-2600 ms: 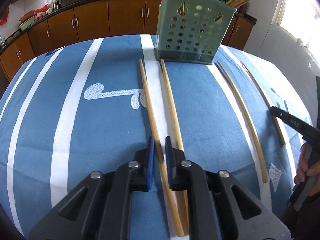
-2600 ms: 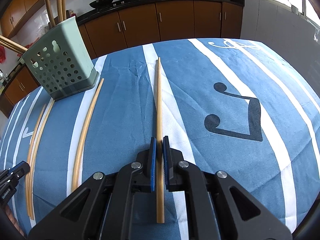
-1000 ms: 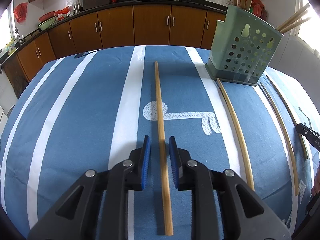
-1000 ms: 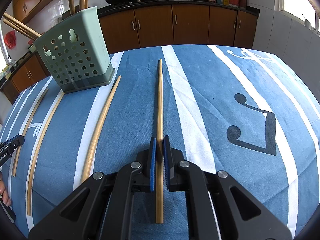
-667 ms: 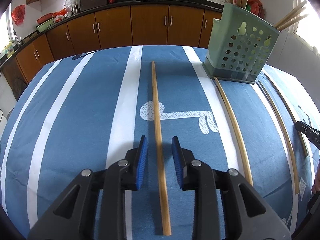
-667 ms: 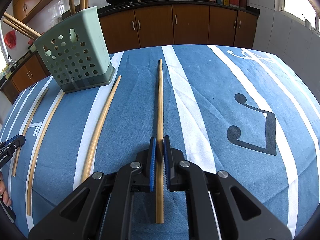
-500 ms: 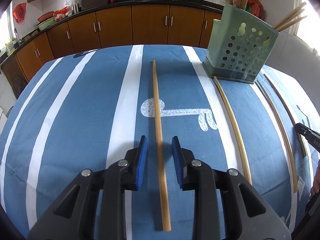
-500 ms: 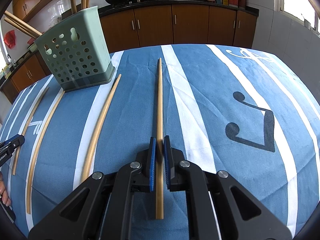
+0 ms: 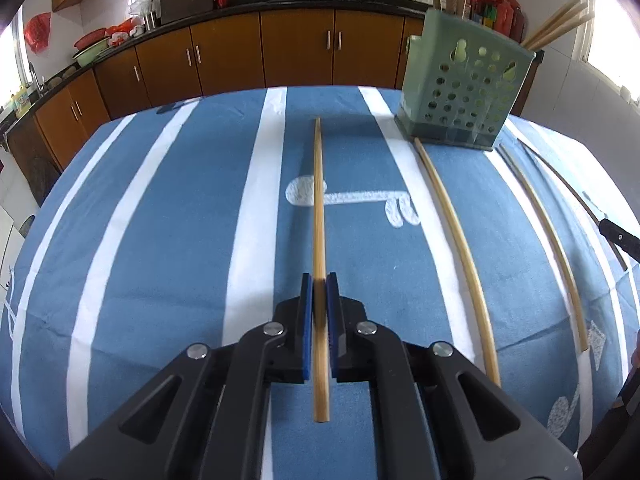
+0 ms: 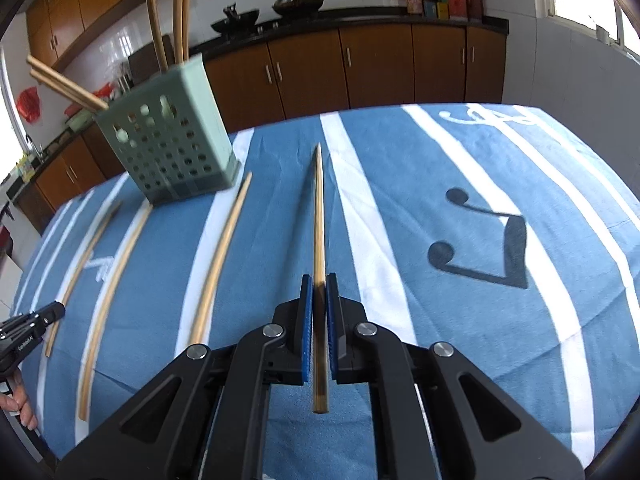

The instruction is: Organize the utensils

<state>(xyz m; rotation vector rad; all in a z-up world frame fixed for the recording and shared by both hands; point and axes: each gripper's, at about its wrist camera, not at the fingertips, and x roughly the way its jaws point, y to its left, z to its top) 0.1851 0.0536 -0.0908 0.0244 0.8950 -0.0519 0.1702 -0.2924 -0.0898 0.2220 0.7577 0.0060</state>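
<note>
Left wrist: blue striped tablecloth | brown cabinets | both claws clamp chopsticks

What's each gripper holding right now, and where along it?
Each holds one chopstick near its thick end: left gripper on chopstick, right gripper on another.

Each gripper is matte black plastic with triangular cut-outs, round silver screws at the pivots, and ribbed blue pads lining its two fingers.
</note>
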